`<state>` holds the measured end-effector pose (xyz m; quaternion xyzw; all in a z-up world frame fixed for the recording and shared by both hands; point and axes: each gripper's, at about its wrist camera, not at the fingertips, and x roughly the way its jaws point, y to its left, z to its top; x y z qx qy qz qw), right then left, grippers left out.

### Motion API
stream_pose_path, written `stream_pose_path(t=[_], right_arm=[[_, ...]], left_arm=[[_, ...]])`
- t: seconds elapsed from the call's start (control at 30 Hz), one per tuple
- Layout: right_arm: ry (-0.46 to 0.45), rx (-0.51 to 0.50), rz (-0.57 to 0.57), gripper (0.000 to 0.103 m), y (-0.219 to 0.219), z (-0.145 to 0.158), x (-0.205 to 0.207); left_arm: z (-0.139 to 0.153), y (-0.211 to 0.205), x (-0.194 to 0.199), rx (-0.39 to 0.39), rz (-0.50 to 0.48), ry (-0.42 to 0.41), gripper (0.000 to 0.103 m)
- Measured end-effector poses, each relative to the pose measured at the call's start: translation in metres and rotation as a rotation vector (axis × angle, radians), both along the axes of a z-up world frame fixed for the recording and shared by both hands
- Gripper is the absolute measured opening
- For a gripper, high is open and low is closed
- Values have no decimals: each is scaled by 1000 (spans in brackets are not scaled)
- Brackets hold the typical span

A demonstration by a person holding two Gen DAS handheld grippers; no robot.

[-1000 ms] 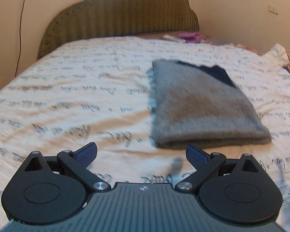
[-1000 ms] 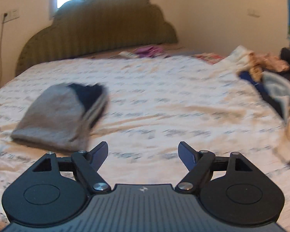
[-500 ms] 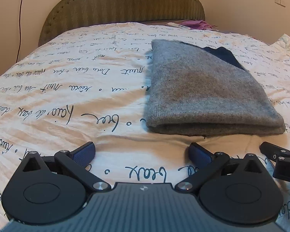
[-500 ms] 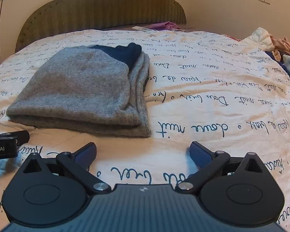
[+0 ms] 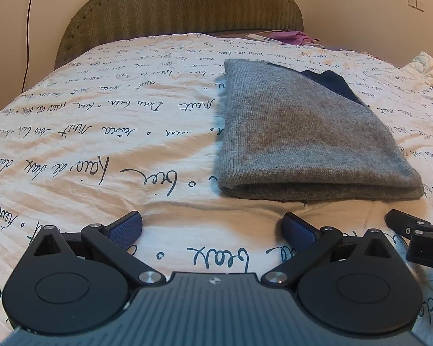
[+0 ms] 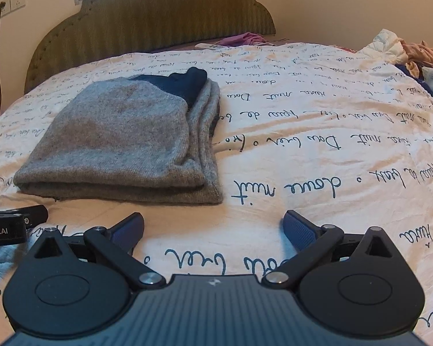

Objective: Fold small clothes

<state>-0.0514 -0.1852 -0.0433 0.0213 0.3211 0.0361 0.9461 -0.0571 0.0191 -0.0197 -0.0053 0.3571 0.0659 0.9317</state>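
On the bed point(image 5: 101, 144), just ahead of both wide-open, empty tools (left tool point(image 5: 212, 226), right tool point(image 6: 213, 226)), the folded grey sweater point(image 5: 303, 132) looks soft, light, floppy and non-fragile, so I'd pinch its thick near folded edge through all layers.

The folded garment point(image 5: 306, 138) lies on the bed point(image 5: 101, 132), before the headboard point(image 5: 184, 8); both tools sit just in front of it.
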Motion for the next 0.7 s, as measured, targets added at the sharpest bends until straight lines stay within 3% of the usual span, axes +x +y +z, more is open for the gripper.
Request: stream_pose_path(t=[0.7], right_arm=[[0, -4, -3, 103, 0, 0, 1]], left_arm=[[2, -9, 1, 26, -44, 17, 102]])
